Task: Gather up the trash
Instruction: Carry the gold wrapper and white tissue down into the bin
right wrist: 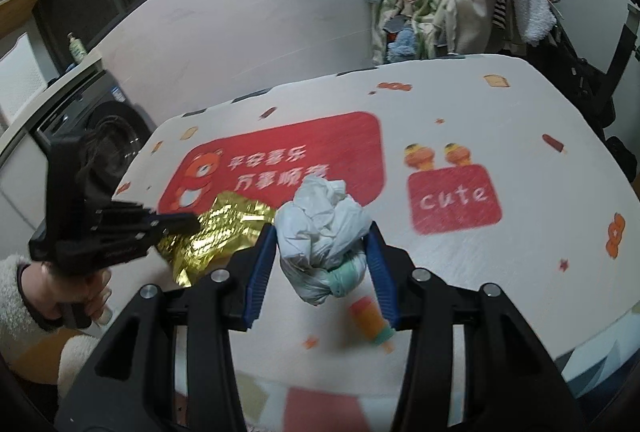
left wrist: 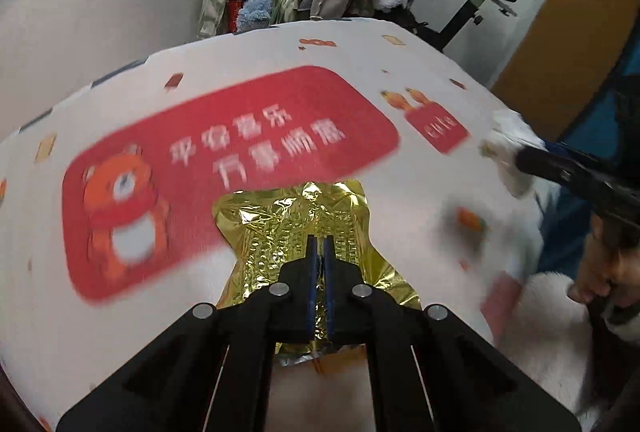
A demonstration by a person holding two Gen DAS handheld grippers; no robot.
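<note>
Left gripper (left wrist: 320, 252) is clamped on the gold foil wrapper (left wrist: 288, 216); a crumpled white bag (right wrist: 324, 228) is gripped by the right gripper (right wrist: 322, 252), both above the table (right wrist: 520, 272). Both pieces are collected; disposal remains, no bin visible.

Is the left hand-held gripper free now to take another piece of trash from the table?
Probably not: the left hand-held gripper is shut on the gold foil, and the right one holds the white wad.

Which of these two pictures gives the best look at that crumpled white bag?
The right wrist view: the crumpled white bag sits sharp and central, pinched in the right gripper. The left wrist view shows only a blurred white bit at its right edge.
</note>
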